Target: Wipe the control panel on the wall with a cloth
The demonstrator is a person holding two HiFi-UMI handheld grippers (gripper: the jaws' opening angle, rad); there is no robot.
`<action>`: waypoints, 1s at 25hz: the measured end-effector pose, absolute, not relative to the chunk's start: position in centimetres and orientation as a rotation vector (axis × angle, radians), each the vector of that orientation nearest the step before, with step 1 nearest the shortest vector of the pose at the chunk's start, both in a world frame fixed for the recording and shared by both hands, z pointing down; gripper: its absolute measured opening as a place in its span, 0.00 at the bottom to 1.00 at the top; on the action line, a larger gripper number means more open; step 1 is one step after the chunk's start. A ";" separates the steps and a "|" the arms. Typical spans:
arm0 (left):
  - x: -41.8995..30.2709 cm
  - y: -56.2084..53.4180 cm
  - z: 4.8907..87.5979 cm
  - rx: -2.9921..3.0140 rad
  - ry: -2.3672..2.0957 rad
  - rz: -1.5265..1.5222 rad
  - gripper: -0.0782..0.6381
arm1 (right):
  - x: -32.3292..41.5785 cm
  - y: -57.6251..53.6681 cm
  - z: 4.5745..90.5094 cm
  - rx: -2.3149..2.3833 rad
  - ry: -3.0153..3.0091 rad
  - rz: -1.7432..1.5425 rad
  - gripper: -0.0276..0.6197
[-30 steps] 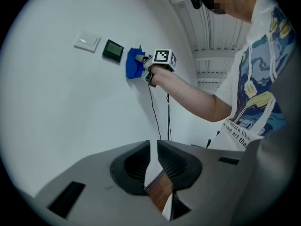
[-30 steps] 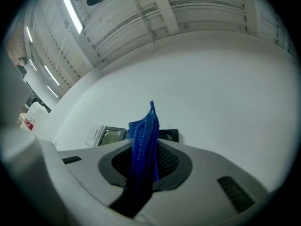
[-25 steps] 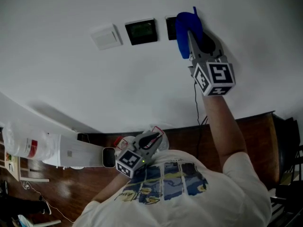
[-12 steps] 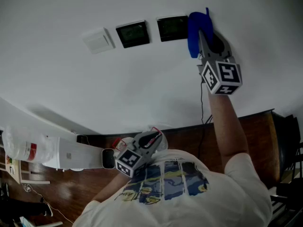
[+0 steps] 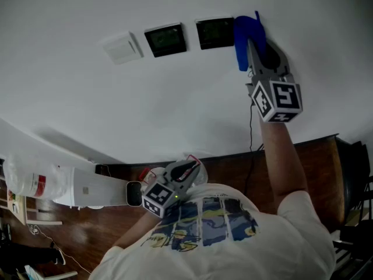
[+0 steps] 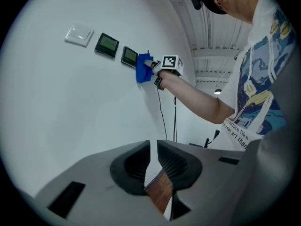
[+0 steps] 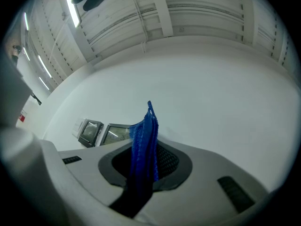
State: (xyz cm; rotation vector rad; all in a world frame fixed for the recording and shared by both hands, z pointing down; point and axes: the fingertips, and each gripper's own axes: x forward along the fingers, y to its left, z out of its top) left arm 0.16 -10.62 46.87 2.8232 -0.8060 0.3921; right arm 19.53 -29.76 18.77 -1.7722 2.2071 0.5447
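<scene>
Two dark control panels [image 5: 214, 32] [image 5: 166, 39] sit side by side on the white wall, with a white switch plate [image 5: 121, 46] to their left. My right gripper [image 5: 249, 37] is shut on a blue cloth [image 5: 245, 35], held against the wall just right of the nearer panel. In the right gripper view the blue cloth [image 7: 144, 145] stands up between the jaws, with the panels [image 7: 115, 133] to its left. My left gripper [image 5: 187, 169] hangs low by the person's chest, shut with nothing in it; its jaws [image 6: 153, 166] nearly touch.
A black cable [image 5: 252, 127] runs down the wall below my right gripper. A dark wooden floor [image 5: 221, 168] meets the wall's base. A white appliance [image 5: 87, 188] and a plastic bag [image 5: 29, 177] lie at lower left. Bare white wall spreads around the panels.
My right gripper with the blue cloth has slid rightward off the right-hand panel, which now shows fully. The left gripper has stayed put.
</scene>
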 end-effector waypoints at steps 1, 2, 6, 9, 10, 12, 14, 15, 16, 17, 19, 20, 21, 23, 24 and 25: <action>-0.1 -10.6 47.0 2.825 -0.808 0.395 0.17 | 19.2 -29.1 18.6 -1.761 2.204 0.556 0.18; -0.3 -10.6 47.1 2.826 -0.810 0.398 0.17 | 18.7 -28.4 18.3 -1.744 2.201 0.566 0.18; -1.1 -10.3 47.1 2.826 -0.808 0.398 0.17 | 14.9 -26.0 17.1 -1.636 2.241 0.613 0.18; -2.0 -10.2 47.2 2.817 -0.820 0.395 0.17 | 10.5 -25.9 17.1 -1.529 2.317 0.616 0.18; -2.3 -10.2 47.2 2.815 -0.825 0.393 0.17 | 8.9 -26.1 17.2 -1.498 2.342 0.620 0.18; -3.0 -10.1 47.2 2.806 -0.840 0.385 0.17 | 5.9 -26.6 17.3 -1.442 2.383 0.626 0.18; -3.9 -10.0 47.0 2.792 -0.864 0.374 0.17 | 3.0 -27.4 17.7 -1.394 2.421 0.617 0.18; -4.4 -9.9 47.0 2.787 -0.878 0.372 0.17 | 1.7 -28.0 17.9 -1.377 2.438 0.606 0.18; -4.9 -10.0 47.1 2.786 -0.893 0.373 0.17 | 0.6 -28.6 18.1 -1.365 2.453 0.594 0.18; -5.5 -10.0 47.2 2.783 -0.908 0.374 0.17 | -0.4 -29.2 18.2 -1.359 2.462 0.582 0.18; -6.5 -9.9 47.1 2.771 -0.939 0.370 0.17 | -2.0 -30.1 18.3 -1.351 2.470 0.568 0.18; -7.0 -9.9 47.1 2.765 -0.953 0.368 0.17 | -2.6 -30.4 18.3 -1.346 2.472 0.563 0.18; -7.5 -9.9 47.1 2.761 -0.966 0.369 0.17 | -3.2 -30.7 18.3 -1.342 2.473 0.559 0.18; -8.3 -9.9 47.3 2.758 -0.981 0.378 0.17 | -4.1 -31.1 18.4 -1.338 2.472 0.553 0.18; -8.5 -9.9 47.4 2.757 -0.984 0.382 0.17 | -4.2 -31.3 18.4 -1.341 2.469 0.550 0.18; -8.8 -9.9 47.4 2.755 -0.986 0.385 0.17 | -4.2 -31.5 18.4 -1.348 2.465 0.546 0.18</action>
